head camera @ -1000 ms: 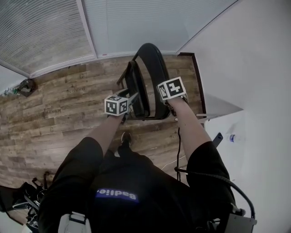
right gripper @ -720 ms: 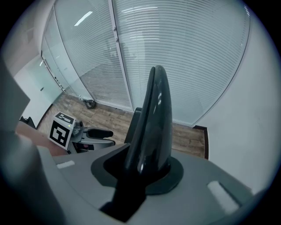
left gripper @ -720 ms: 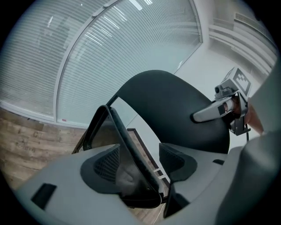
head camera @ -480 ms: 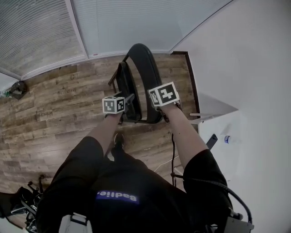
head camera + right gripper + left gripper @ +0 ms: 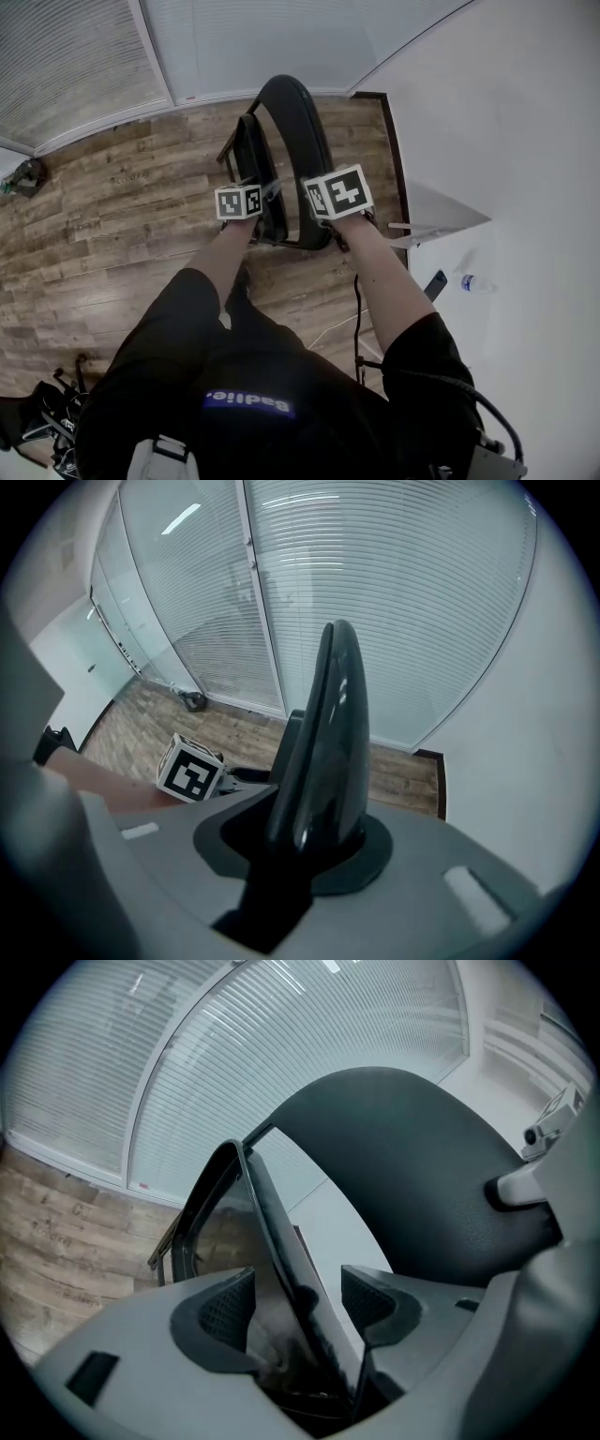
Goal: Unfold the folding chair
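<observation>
We are looking down on the folding chair (image 5: pixel 281 159), which is standing upright and folded at the far right corner of the wooden floor (image 5: pixel 112 225), where the blinds meet the white wall. Its backrest (image 5: pixel 328 733) is rising straight out of our right tool (image 5: pixel 314 846), whose jaws are clamping its top edge. The seat (image 5: pixel 281 1251) is lying nearly flat against the backrest on its left side, its long axis running up and away from us. Our left tool (image 5: pixel 300 1305), the nearer one to the seat, has just been opening its jaws. The seat's edge is sitting between them, with neither pad pressing on it. We are judging that the next move calls for gripping that edge and swinging it down.
</observation>
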A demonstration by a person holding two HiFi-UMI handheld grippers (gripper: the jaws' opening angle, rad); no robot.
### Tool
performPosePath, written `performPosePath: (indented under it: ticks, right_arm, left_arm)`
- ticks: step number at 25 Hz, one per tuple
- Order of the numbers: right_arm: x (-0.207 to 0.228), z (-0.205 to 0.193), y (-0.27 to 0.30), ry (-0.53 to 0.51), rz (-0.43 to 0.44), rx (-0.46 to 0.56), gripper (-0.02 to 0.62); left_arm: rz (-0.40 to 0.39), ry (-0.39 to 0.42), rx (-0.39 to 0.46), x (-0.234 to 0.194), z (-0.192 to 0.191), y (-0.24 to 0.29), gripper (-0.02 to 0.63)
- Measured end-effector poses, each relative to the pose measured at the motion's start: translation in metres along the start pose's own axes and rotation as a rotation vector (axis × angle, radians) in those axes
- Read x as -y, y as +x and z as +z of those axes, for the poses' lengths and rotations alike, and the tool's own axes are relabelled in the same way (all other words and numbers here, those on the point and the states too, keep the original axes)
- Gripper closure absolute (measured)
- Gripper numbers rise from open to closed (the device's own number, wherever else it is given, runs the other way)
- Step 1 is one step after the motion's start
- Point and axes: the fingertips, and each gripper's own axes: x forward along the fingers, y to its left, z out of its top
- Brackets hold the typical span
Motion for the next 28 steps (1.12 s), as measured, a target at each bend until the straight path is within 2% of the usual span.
performPosePath:
  ticks: [4,7,12,16,28]
  right_arm:
    - [-0.002,0.000,-0.001,-0.003,0.003,-0.002,0.502]
    - [-0.003,0.001,-0.001,-0.003,0.000,-0.002,0.502]
    - [-0.002,0.001,0.001,0.000,0.001,-0.004,0.502]
    - [-0.007,0.001,0.001,-0.002,0.000,-0.005,0.502]
    - [-0.033,0.012,0.003,-0.003,0.017,-0.003,0.502]
  left_arm:
    - [-0.002,-0.039,-0.014,-0.001,-0.007,0.012,0.336]
    - [-0.010,-0.037,-0.030,-0.001,-0.009,0.018,0.342]
    - [-0.058,-0.038,-0.042,0.006,-0.011,0.021,0.444]
    - [-0.066,-0.014,-0.044,0.005,-0.011,0.016,0.451]
    - [-0.111,-0.049,-0.045,-0.023,-0.008,-0.025,0.454]
